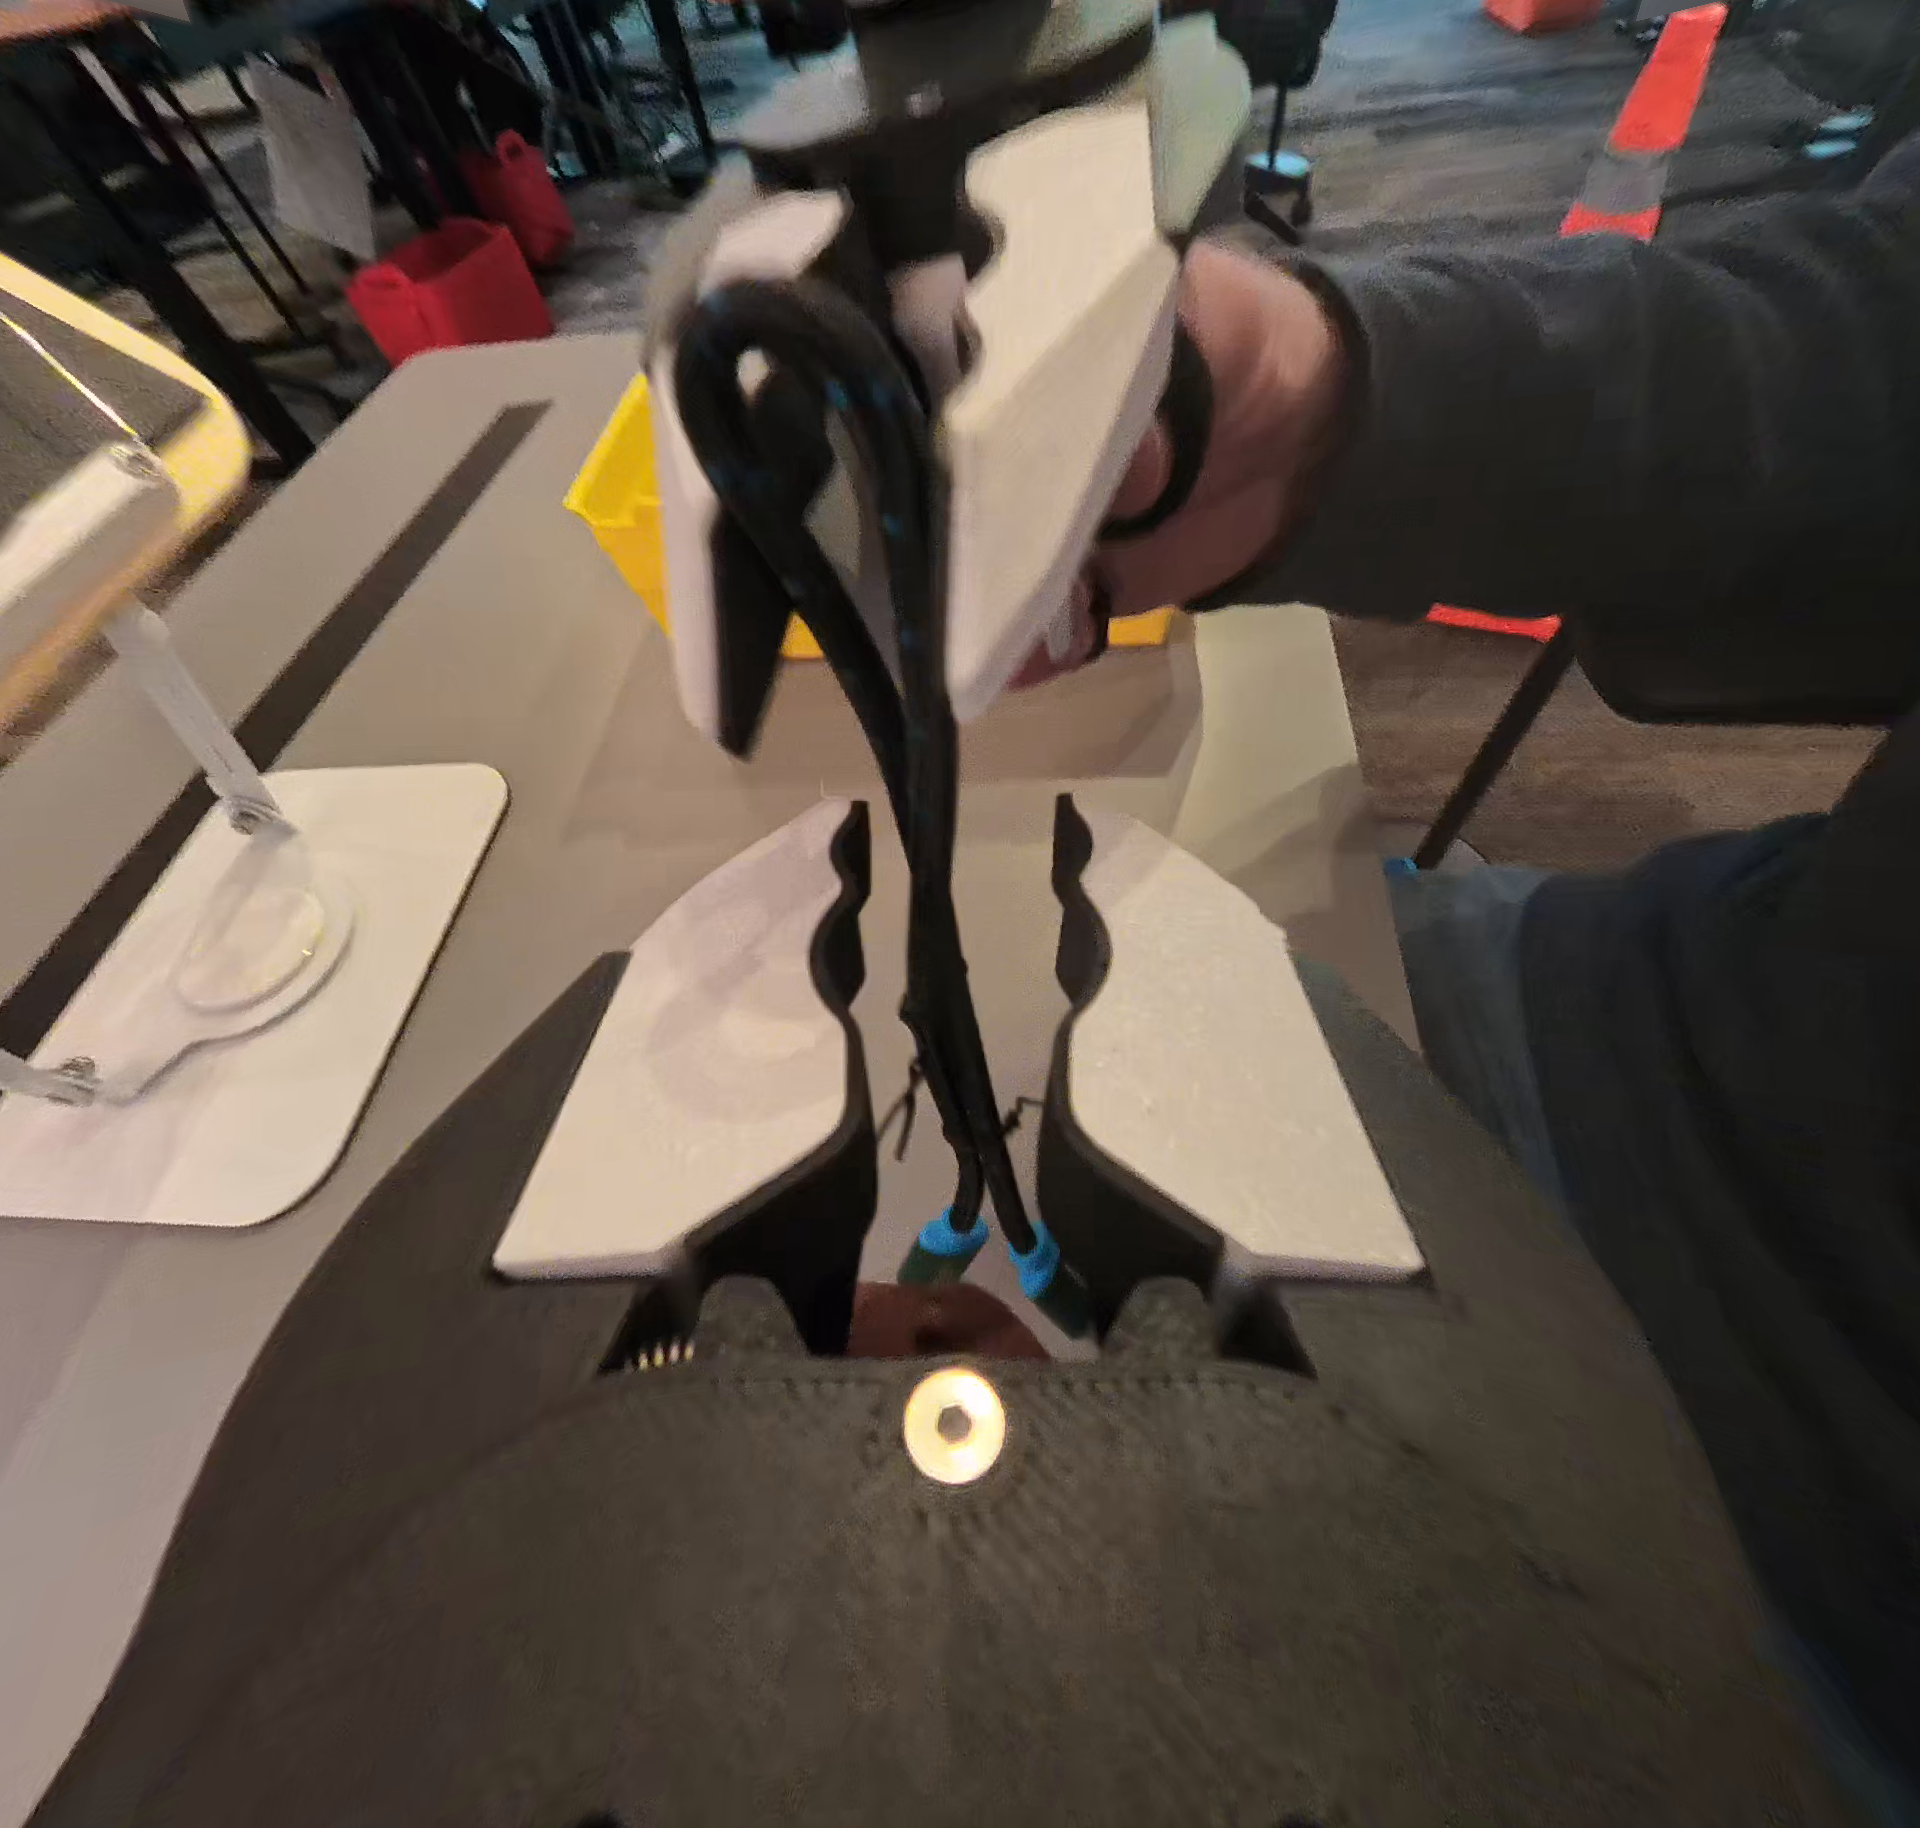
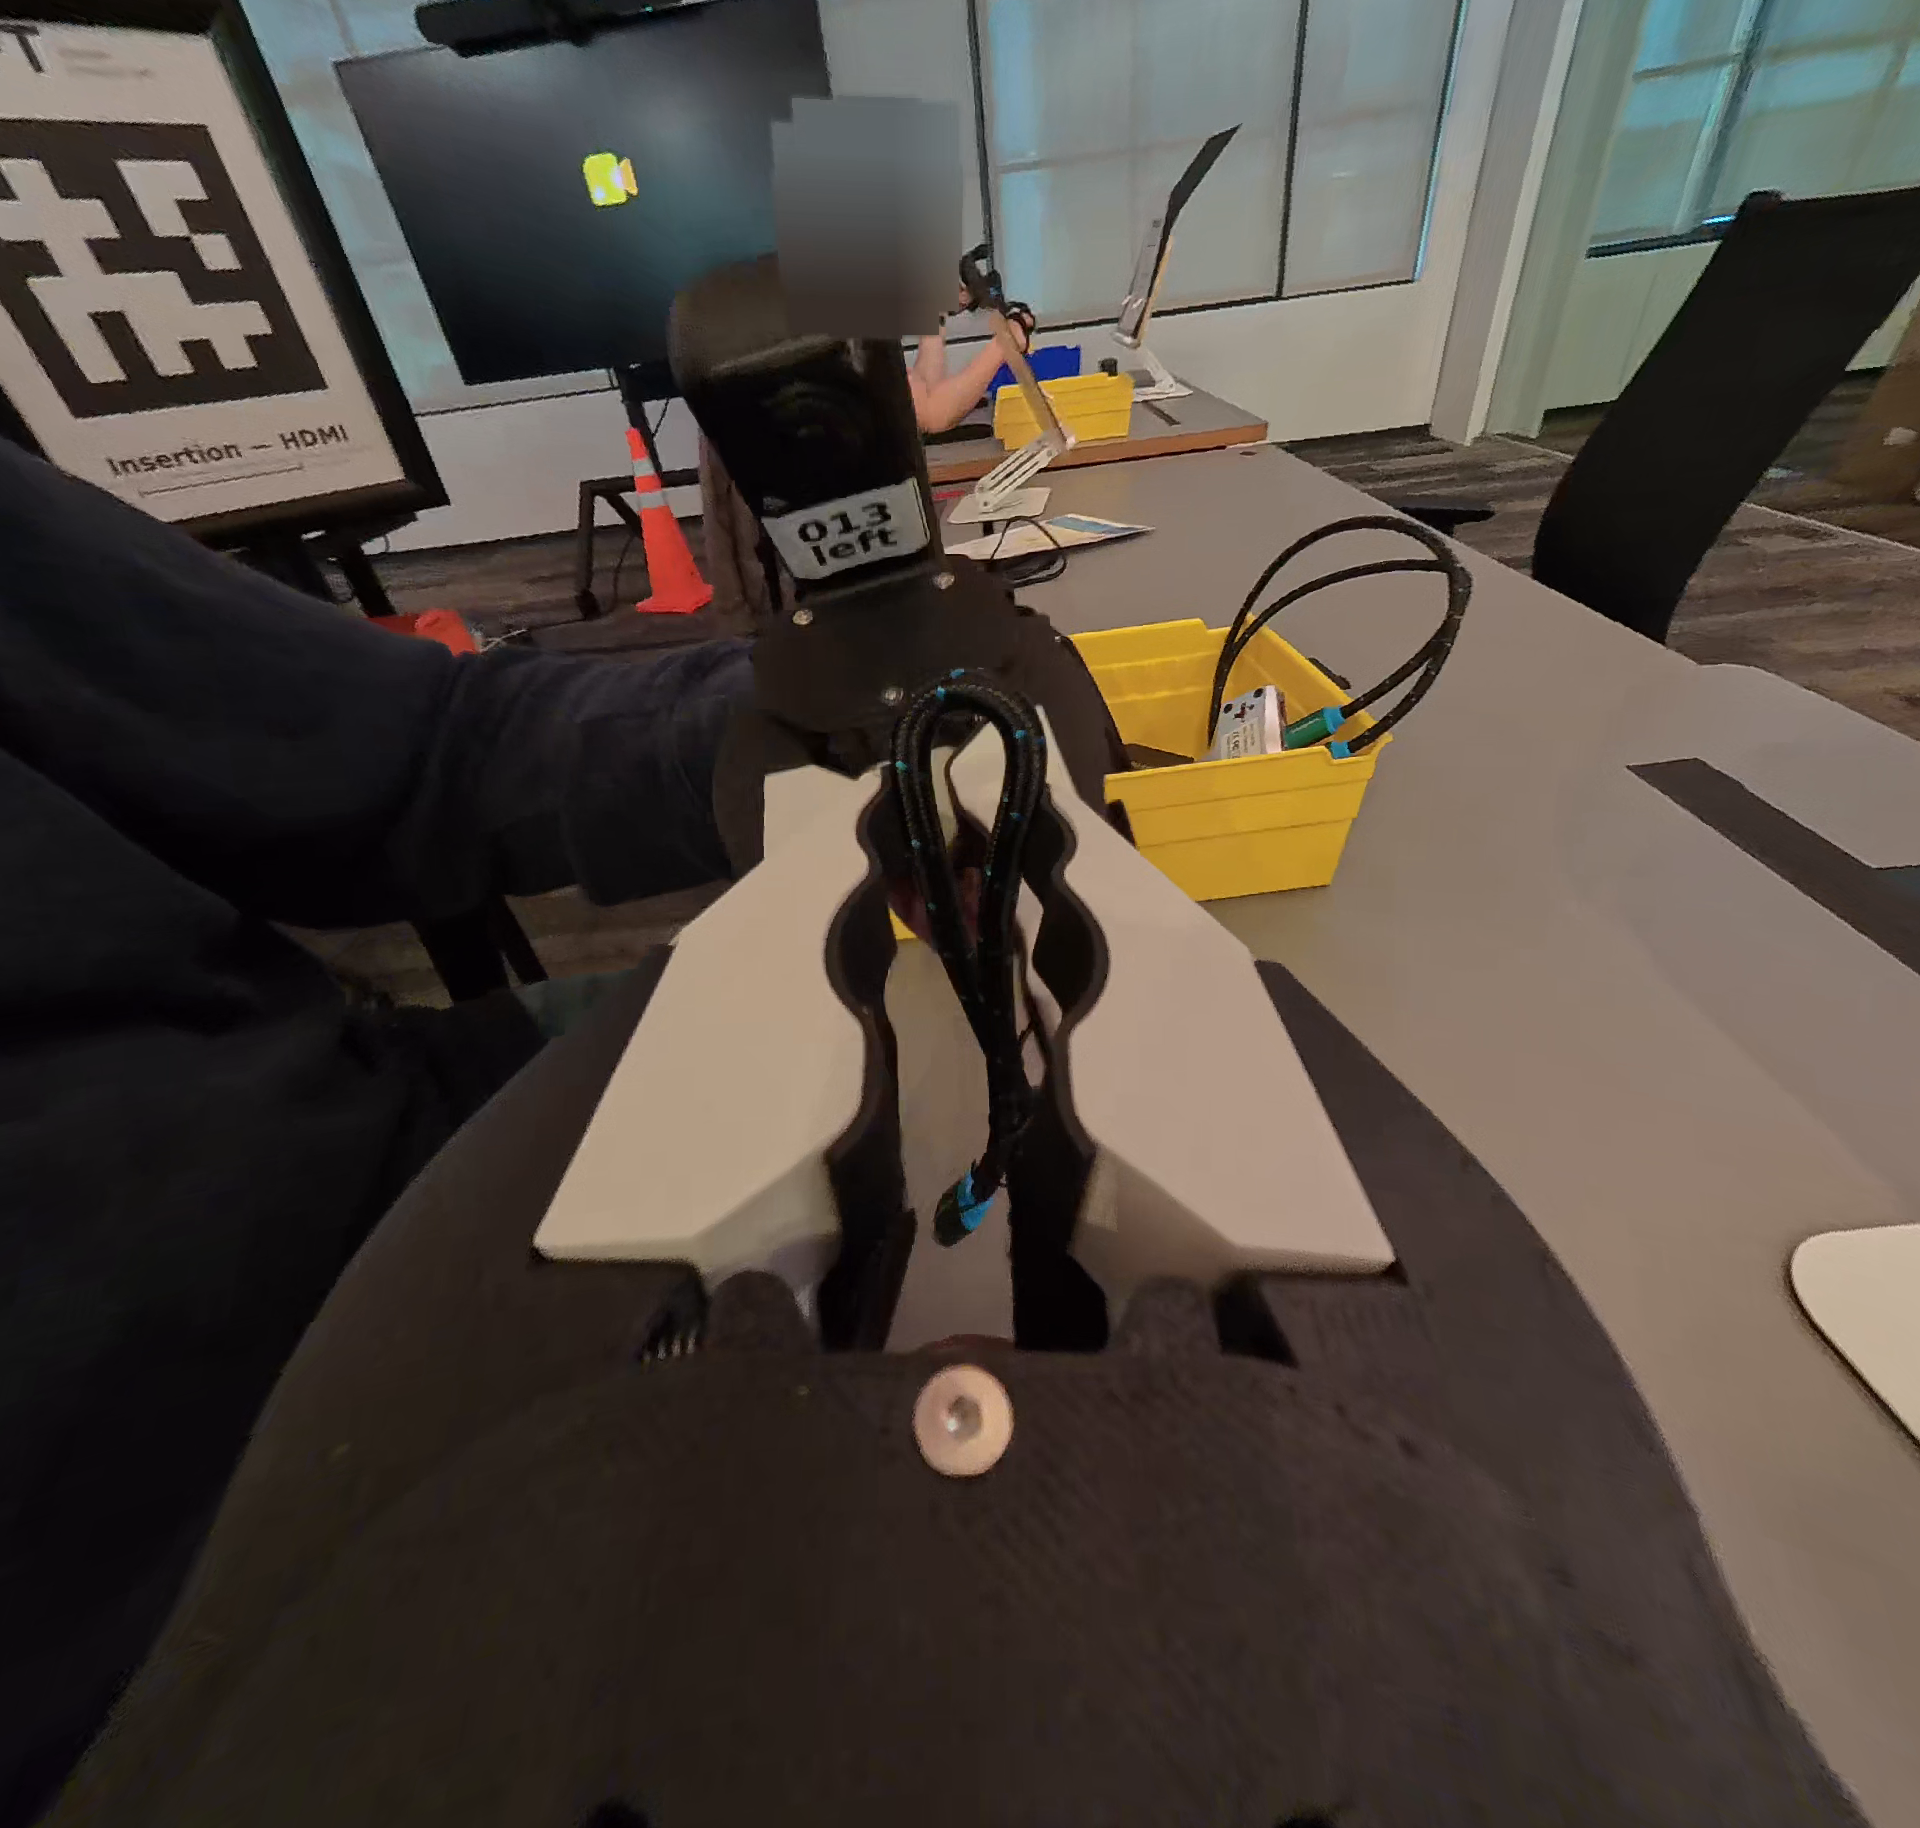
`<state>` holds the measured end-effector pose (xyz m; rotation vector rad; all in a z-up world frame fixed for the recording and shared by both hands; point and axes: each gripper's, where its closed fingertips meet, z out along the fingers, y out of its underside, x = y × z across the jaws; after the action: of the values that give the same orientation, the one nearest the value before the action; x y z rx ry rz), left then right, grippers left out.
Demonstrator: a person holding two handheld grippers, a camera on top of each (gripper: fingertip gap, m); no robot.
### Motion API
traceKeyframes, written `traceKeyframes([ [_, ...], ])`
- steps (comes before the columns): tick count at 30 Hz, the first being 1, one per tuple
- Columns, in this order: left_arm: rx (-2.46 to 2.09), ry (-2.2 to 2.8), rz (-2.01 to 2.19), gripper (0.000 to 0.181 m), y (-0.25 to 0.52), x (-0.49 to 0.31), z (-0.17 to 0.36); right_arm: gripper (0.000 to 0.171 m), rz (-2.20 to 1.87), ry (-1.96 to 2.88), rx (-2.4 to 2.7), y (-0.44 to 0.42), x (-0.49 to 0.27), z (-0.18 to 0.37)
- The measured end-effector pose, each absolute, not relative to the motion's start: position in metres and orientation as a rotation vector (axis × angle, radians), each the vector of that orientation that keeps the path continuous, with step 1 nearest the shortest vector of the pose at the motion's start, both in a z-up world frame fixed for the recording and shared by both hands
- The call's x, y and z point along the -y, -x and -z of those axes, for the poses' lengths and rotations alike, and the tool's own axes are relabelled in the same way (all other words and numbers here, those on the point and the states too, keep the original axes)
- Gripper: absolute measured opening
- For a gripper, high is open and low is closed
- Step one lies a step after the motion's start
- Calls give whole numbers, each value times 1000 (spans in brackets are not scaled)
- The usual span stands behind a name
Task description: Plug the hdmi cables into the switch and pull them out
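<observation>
count: 2 grippers, 2 HDMI cables, 1 yellow bin | left gripper (image 1: 956, 812): jaws apart, folded black cable (image 1: 925, 843) runs through the gap, its blue-collared plugs (image 1: 951, 1243) near the base | right gripper (image 2: 966, 822): jaws apart, the cable's loop hangs over one finger | bin (image 2: 1236, 833) at the grey table's (image 2: 1558, 999) edge: second cable (image 2: 1444, 573), small white switch (image 2: 1252, 734)

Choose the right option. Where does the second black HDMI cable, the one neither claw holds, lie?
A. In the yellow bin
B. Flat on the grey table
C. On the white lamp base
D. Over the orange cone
A: in the right wrist view the spare cable loops up out of the yellow bin, its blue-collared plugs resting inside.
</observation>
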<state>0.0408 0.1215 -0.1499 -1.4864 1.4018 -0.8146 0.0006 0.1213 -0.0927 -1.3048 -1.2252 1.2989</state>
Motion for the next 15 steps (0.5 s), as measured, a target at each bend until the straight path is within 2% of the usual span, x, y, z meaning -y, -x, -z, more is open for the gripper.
traceKeyframes([
  [2,-1368,1447,829,42,-45,-120,139,21,-1258,1316,1275,4,-117,98],
  [3,-1353,1435,828,36,-46,-120,135,21,-1258,1311,1283,6,-114,98],
  [5,-1319,1425,841,10,-48,-121,130,20,-1278,1294,1282,9,-111,93],
  [15,-1296,1518,866,3,-48,-126,138,19,-1289,1340,1234,8,-120,101],
])
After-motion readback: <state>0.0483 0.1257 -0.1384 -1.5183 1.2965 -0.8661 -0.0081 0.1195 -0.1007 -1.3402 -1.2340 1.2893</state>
